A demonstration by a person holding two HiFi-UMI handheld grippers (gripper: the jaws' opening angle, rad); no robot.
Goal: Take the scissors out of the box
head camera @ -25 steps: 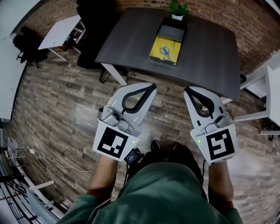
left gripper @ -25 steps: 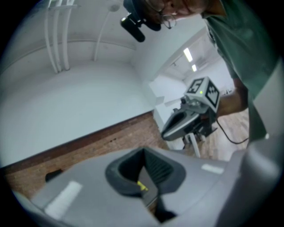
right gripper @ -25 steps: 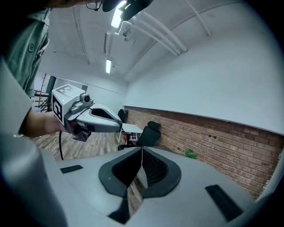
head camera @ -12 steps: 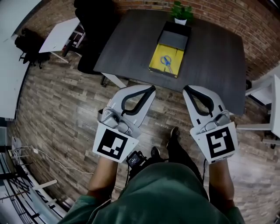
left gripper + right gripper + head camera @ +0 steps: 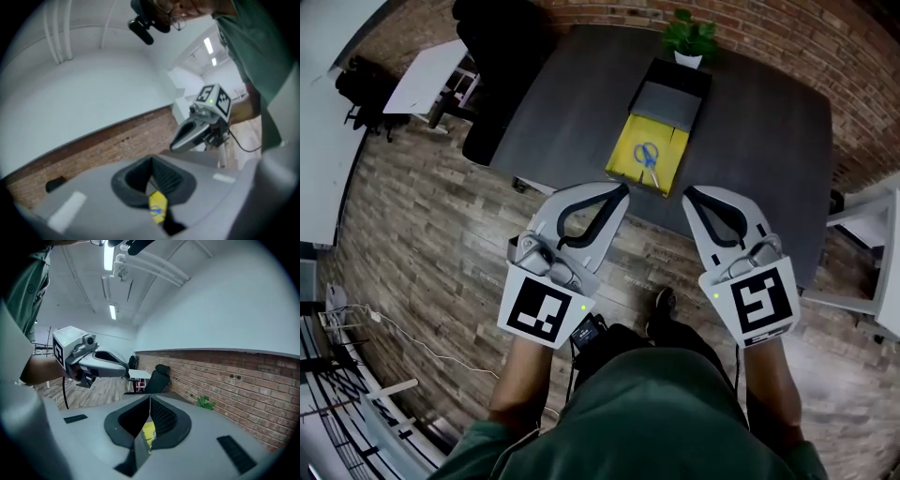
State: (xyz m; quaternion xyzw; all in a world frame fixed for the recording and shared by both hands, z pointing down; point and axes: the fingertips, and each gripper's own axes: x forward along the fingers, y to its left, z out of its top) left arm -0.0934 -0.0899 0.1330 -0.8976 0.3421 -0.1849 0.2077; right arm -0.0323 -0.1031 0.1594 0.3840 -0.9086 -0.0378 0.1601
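Standing short of the dark grey rectangular table, holding the pale grey two-jaw left gripper and the matching right gripper out ahead, side by side, tips near the table's front edge. Carrying both tools clenched, jaws meeting tip to tip, gripping nothing. Looking down on the blue-handled scissors lying flat inside the open yellow-lined box on the table, just beyond the two sets of tips and between their lines of aim. Possibly lying with handles toward the far side and blades toward the near edge, though too small for telling surely. Judging the step in hand as the reach toward the box, with the grasp not yet begun. For doing it well: spreading one tool's jaws before descending, coming in from above rather than across the box wall, closing near the pivot or handles, lifting straight up, and steadying the box with the other tool against sliding.
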